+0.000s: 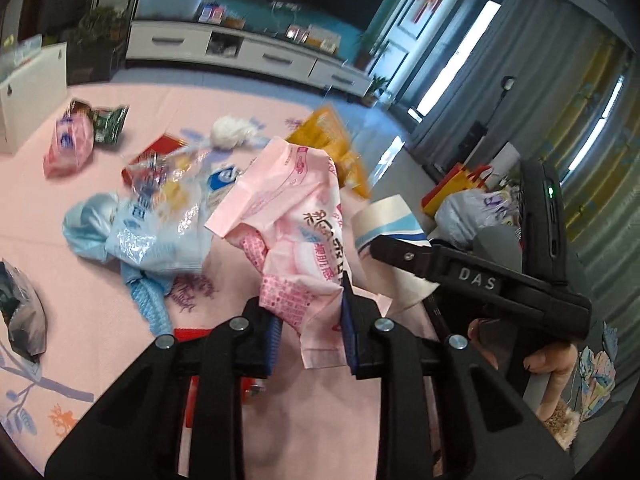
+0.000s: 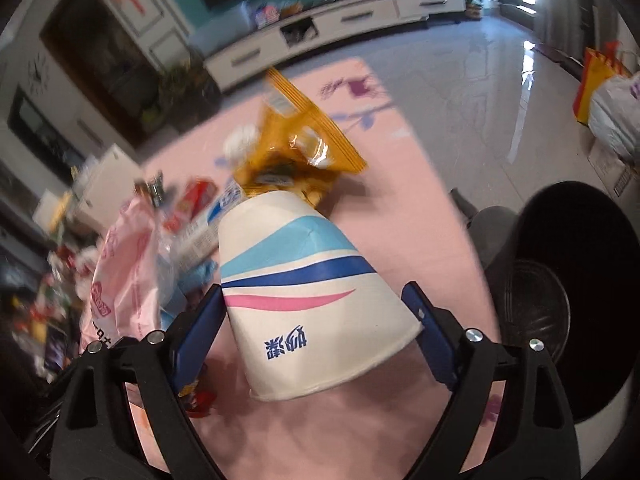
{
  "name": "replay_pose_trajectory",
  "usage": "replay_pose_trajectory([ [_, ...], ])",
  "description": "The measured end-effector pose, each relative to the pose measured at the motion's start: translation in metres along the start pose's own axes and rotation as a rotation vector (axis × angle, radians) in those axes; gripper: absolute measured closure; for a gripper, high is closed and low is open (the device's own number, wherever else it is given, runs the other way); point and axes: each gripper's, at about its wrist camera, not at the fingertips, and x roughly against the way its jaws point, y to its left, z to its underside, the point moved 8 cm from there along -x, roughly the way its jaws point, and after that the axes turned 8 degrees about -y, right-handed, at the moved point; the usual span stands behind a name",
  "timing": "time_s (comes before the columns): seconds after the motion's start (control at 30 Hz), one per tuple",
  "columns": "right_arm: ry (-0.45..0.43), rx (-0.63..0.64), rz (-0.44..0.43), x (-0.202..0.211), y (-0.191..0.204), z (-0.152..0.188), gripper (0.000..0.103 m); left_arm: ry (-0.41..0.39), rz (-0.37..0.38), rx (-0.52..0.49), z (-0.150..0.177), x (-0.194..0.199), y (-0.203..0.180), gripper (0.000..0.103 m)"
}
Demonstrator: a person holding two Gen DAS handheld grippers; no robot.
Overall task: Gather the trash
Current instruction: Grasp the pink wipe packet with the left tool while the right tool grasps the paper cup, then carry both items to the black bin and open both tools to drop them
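Note:
My left gripper (image 1: pixel 308 320) is shut on a crumpled pink plastic wrapper (image 1: pixel 296 224) and holds it above the pink mat (image 1: pixel 80 288). My right gripper (image 2: pixel 316 320) is shut on a white paper cup (image 2: pixel 308 292) with blue and pink stripes, held upside down above the mat (image 2: pixel 420 208). The cup also shows in the left wrist view (image 1: pixel 390 220), beside the right gripper's body (image 1: pixel 480 280). The pink wrapper shows at the left of the right wrist view (image 2: pixel 120 272). A black trash bin (image 2: pixel 576 292) stands open to the right of the cup.
Loose trash lies on the mat: a pale blue bag (image 1: pixel 144 232), an orange packet (image 1: pixel 336 144), a red box (image 1: pixel 156 156), white tissue (image 1: pixel 228 132), a pink pack (image 1: pixel 68 144), a silver bag (image 1: pixel 20 316). A white TV cabinet (image 1: pixel 248 52) stands behind. Bags (image 2: pixel 612 108) sit on the tiled floor.

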Motion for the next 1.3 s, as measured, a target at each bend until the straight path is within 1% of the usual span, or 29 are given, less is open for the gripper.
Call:
replay_pose_trajectory([
  [0.07, -0.037, -0.012, 0.019, 0.014, -0.009, -0.005, 0.016, -0.018, 0.016, -0.007, -0.003, 0.004, -0.012, 0.077],
  [0.17, -0.095, -0.038, 0.072, 0.035, -0.028, -0.014, 0.016, -0.037, 0.06, -0.03, -0.006, 0.006, -0.033, 0.076],
  [0.3, -0.154, -0.094, 0.121, 0.058, -0.056, -0.023, 0.016, -0.033, 0.119, -0.052, -0.003, -0.003, -0.063, 0.076],
  [0.4, -0.192, -0.139, 0.161, 0.071, -0.077, -0.025, 0.016, 0.001, 0.158, -0.072, 0.002, -0.021, -0.087, 0.076],
  [0.47, -0.218, -0.178, 0.209, 0.082, -0.097, -0.026, 0.016, 0.026, 0.189, -0.082, 0.008, -0.031, -0.1, 0.076],
  [0.53, -0.234, -0.209, 0.251, 0.089, -0.117, -0.025, 0.016, 0.057, 0.23, -0.1, 0.015, -0.046, -0.12, 0.076],
  [0.6, -0.247, -0.254, 0.303, 0.097, -0.141, -0.024, 0.016, 0.082, 0.255, -0.123, 0.021, -0.059, -0.137, 0.076],
  [0.7, -0.259, -0.315, 0.35, 0.105, -0.17, -0.02, 0.016, 0.125, 0.296, -0.159, 0.032, -0.078, -0.162, 0.076],
  [0.83, -0.251, -0.381, 0.395, 0.107, -0.2, -0.013, 0.015, 0.189, 0.327, -0.189, 0.049, -0.109, -0.186, 0.076],
  [0.93, -0.235, -0.437, 0.42, 0.106, -0.219, -0.004, 0.015, 0.235, 0.334, -0.213, 0.059, -0.131, -0.201, 0.075],
  [1.07, -0.197, -0.478, 0.442, 0.096, -0.238, 0.003, 0.015, 0.292, 0.327, -0.228, 0.072, -0.154, -0.214, 0.075],
  [1.23, -0.143, -0.501, 0.481, 0.084, -0.255, 0.009, 0.015, 0.353, 0.298, -0.253, 0.086, -0.183, -0.221, 0.075],
  [1.3, -0.117, -0.513, 0.483, 0.078, -0.257, 0.012, 0.015, 0.372, 0.287, -0.25, 0.092, -0.192, -0.221, 0.074],
])
